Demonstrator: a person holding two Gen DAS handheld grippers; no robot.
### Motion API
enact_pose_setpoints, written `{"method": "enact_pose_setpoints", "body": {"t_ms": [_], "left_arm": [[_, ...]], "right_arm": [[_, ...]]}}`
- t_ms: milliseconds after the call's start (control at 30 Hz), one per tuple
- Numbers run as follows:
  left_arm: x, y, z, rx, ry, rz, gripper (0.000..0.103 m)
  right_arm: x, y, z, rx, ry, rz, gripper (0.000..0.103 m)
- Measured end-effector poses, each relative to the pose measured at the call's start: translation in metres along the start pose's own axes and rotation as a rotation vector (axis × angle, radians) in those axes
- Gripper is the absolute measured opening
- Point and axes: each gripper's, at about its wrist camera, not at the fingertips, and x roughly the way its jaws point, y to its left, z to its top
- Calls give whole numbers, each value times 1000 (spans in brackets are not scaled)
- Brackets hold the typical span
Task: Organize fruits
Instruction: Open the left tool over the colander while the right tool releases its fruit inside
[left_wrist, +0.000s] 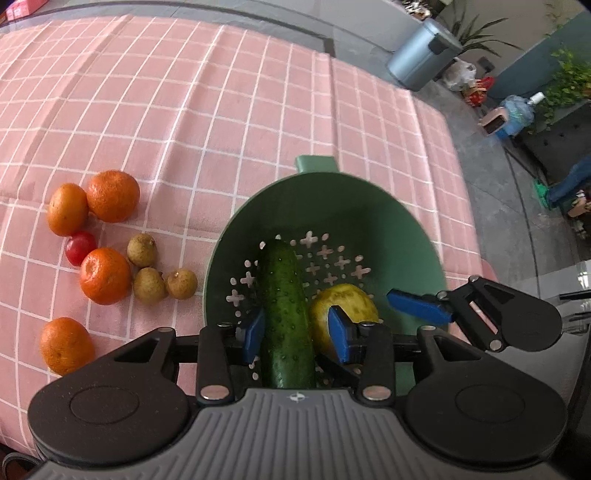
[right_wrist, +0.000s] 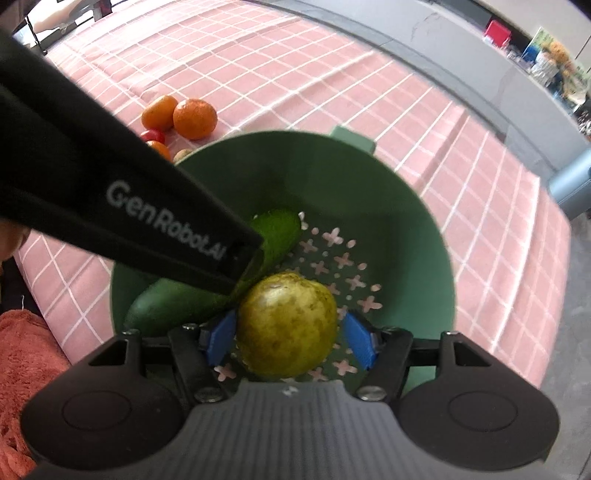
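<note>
Left wrist view: left gripper straddling cucumber inside green colander, blue pads standing just off its skin, so no grip; looks like a release, cucumber resting on the perforated floor. Tangerines and longans loose on the pink cloth, off to the left, likely next.

Right wrist view: right gripper open around yellow-green fruit, gaps both sides, fruit sitting on colander floor beside the cucumber.
</note>
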Motion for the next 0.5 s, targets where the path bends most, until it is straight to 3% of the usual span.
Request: {"method": "enact_pose_setpoints", "body": {"t_ms": [300,500], "left_arm": [[-62,22,-11,49,-91,-51,47],[-107,56,-24,130,-190,-33,47]], "right_arm": [[-48,32,9,34,-105,-101,74],[-69,66,11,111,-233,-99,74]]}}
